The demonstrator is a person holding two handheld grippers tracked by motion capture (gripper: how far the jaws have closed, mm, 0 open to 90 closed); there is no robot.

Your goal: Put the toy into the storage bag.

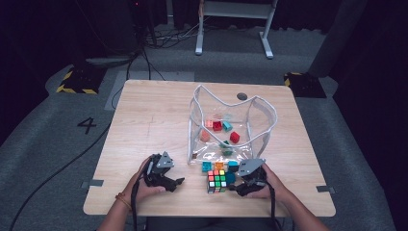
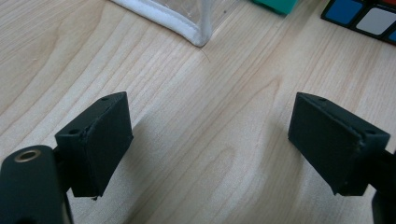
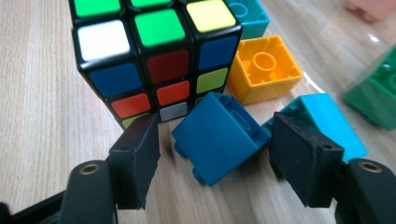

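High view takes in the whole wooden table (image 1: 144, 120): the left gripper (image 1: 174, 183) rests near the front edge, left of a puzzle cube (image 1: 217, 181), and the right gripper (image 1: 234, 186) sits just right of that cube. Beyond them a clear bag (image 1: 260, 120) with white trim stands open, small coloured blocks lying inside it.

The left gripper view adds that its jaws stand wide apart over bare wood with nothing between them, the bag's white corner (image 2: 194, 33) ahead.

The right gripper view shows what the overhead one blurs: a dark blue block (image 3: 217, 137) lies tipped on its side between the open jaws, the pads clear of it. It touches the cube's (image 3: 154, 60) near corner, with an orange block (image 3: 264, 67) beyond and a light blue block (image 3: 327, 119) to the right.
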